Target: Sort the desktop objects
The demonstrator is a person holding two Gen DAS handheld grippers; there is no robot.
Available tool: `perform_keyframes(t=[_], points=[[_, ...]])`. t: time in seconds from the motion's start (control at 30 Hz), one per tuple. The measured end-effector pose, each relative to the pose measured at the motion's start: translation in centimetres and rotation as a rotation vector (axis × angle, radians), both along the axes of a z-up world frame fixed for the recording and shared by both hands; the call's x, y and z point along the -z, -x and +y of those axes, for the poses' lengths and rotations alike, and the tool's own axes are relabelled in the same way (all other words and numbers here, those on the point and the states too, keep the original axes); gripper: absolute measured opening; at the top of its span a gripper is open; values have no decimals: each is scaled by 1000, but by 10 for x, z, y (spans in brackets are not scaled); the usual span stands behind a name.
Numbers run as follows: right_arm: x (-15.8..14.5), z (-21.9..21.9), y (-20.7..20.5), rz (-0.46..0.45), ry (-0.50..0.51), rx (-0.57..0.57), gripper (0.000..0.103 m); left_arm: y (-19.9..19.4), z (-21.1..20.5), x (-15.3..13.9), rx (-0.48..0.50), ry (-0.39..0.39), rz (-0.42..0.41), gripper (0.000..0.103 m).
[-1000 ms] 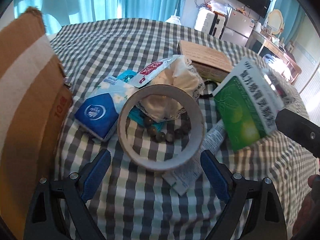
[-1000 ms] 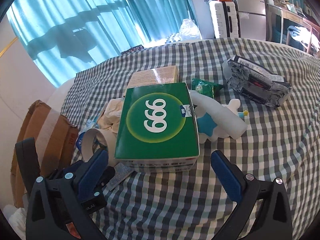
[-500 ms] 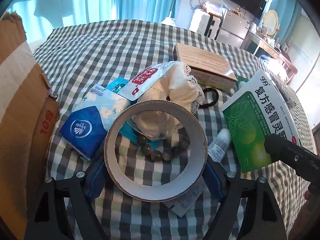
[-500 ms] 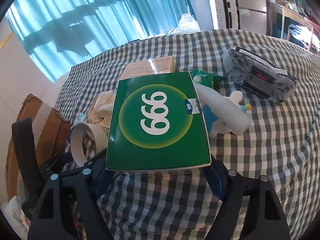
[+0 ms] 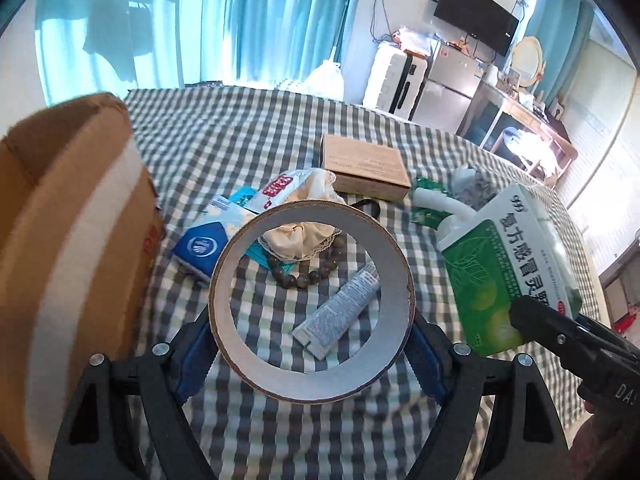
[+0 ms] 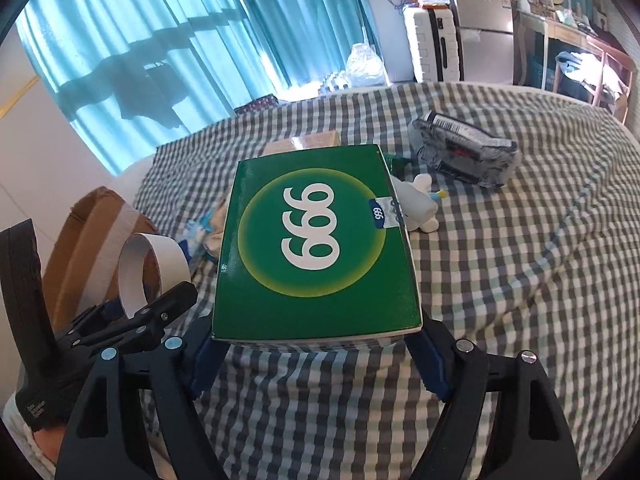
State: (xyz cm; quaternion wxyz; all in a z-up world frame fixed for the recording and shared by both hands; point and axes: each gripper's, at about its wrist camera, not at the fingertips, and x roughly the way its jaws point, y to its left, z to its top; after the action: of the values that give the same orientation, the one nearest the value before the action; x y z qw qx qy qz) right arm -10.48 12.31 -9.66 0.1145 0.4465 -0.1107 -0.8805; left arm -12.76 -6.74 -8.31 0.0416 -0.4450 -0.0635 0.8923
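My left gripper (image 5: pixel 312 354) is shut on a cardboard tape ring (image 5: pixel 224 280) and holds it above the checked tablecloth (image 5: pixel 240 136). The ring also shows in the right wrist view (image 6: pixel 138 256). My right gripper (image 6: pixel 316 354) is shut on a green 999 medicine box (image 6: pixel 316 248), lifted off the cloth; the box shows at the right of the left wrist view (image 5: pixel 508 264). On the cloth lie a white tube (image 5: pixel 340 308), a bead bracelet (image 5: pixel 308 276), a blue tissue pack (image 5: pixel 200 246), a cream cloth (image 5: pixel 300 236) and a brown flat box (image 5: pixel 364 168).
An open cardboard carton (image 5: pixel 68 220) stands at the table's left edge. A white plush toy (image 6: pixel 420 208) and a grey foil packet (image 6: pixel 464 152) lie beyond the green box. A red-and-white sachet (image 5: pixel 280 188) and a green wrapper (image 5: pixel 428 200) lie mid-table.
Both grippers closed from open: the left onto the tape ring, the right onto the green box. Both objects have been lifted off the cloth, uncovering the tube and beads.
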Motion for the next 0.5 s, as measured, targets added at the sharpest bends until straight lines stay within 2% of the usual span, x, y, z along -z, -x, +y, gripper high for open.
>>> perform_keyframes(t=[0.3, 0.5], points=[[-52, -3, -51, 82, -10, 26, 79, -48, 2, -62, -7, 10, 80, 85], [-86, -8, -83, 149, -30, 17, 79, -78, 4, -93, 2, -6, 143, 85]])
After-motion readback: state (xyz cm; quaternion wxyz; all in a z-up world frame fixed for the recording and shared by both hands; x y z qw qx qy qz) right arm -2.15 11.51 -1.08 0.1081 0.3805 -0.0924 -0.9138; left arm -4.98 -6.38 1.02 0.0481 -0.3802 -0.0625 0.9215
